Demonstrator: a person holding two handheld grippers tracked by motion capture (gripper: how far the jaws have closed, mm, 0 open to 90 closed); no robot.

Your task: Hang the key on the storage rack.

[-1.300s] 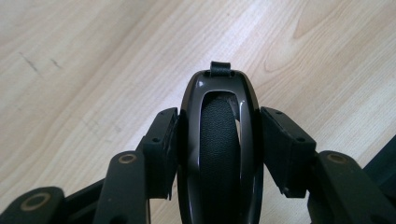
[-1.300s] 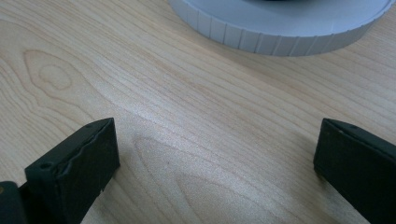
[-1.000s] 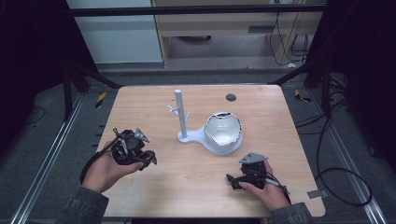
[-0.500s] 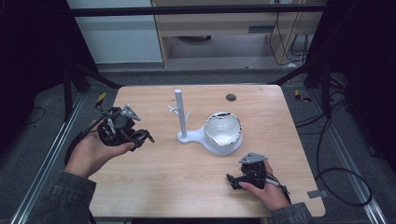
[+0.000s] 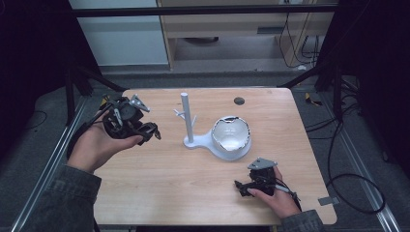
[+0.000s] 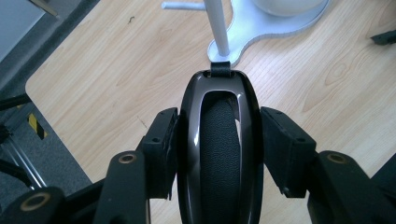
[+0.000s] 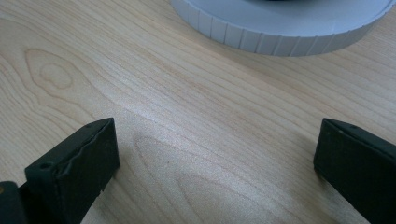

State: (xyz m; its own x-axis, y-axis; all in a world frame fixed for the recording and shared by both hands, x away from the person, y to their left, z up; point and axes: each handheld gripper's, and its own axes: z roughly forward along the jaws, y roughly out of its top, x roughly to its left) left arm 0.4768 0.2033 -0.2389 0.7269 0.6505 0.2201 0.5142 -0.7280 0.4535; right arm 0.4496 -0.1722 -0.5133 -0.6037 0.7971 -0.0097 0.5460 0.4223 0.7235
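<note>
Left gripper raised above table's left part, pinching black headphone earcup: both pads against its glossy shell, leather cushion facing camera. White stand with side pegs just ahead, upright on base joined to white bowl-shaped dish. Right gripper low on tabletop near front right, jaws spread wide, nothing between them, ribbed rim of dish base just ahead.
</note>
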